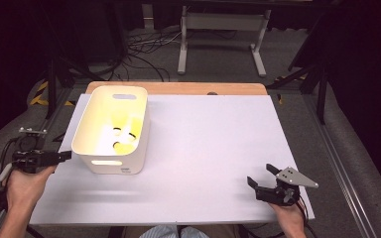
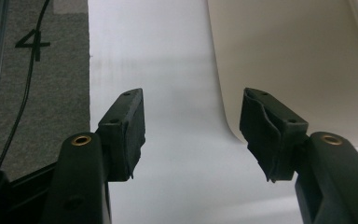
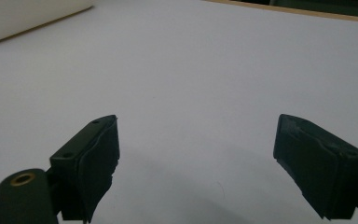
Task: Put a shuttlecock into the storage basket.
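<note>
A white plastic bin with handle slots stands at the table's left. Some yellow pieces lie on its floor; what they are I cannot make out. My left gripper hovers at the table's left edge, pointing at the bin's near left corner. In the left gripper view it is open with nothing between the jaws, and the bin's wall is just ahead. My right gripper sits near the front right corner of the table. It is open wide over the bare white sheet, with the bin far off.
The white sheet covers a wooden tabletop whose back edge shows. Grey floor with a cable and a "4" marking lies beyond the left edge. A white stand and cables lie behind the table.
</note>
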`<move>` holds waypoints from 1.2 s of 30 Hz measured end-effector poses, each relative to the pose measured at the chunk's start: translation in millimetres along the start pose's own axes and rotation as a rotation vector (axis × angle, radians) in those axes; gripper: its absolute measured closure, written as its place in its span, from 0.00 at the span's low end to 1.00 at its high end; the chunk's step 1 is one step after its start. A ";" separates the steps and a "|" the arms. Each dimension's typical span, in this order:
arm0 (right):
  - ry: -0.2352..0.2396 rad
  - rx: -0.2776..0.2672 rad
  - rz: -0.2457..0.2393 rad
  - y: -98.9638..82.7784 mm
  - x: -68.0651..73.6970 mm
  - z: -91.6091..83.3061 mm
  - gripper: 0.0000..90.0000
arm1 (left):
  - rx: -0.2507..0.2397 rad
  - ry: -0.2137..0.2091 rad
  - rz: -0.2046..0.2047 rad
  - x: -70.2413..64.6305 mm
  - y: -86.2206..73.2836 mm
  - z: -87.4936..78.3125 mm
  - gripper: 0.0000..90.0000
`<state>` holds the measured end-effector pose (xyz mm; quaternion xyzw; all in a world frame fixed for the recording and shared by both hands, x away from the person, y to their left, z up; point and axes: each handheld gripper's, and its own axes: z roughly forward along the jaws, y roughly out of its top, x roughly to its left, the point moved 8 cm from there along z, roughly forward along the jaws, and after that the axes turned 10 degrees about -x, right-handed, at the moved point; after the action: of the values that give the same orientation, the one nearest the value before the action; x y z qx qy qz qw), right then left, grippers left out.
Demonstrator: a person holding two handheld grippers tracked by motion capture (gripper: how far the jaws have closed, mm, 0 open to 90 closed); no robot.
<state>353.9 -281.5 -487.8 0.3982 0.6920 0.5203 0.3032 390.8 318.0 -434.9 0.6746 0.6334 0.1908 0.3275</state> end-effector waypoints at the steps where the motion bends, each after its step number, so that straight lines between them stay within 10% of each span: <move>1: -0.001 -0.001 0.001 0.0 -0.3 -0.2 0.16 | -0.002 0.000 -0.003 -0.5 -0.5 -0.4 0.46; 36: -0.001 0.001 0.000 0.1 0.2 0.1 0.16 | -0.001 -0.051 -0.004 -13.2 -32.2 9.1 0.46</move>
<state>353.9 -281.3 -487.8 0.3986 0.6920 0.5197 0.3036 371.8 302.7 -461.3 0.6779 0.6260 0.1735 0.3441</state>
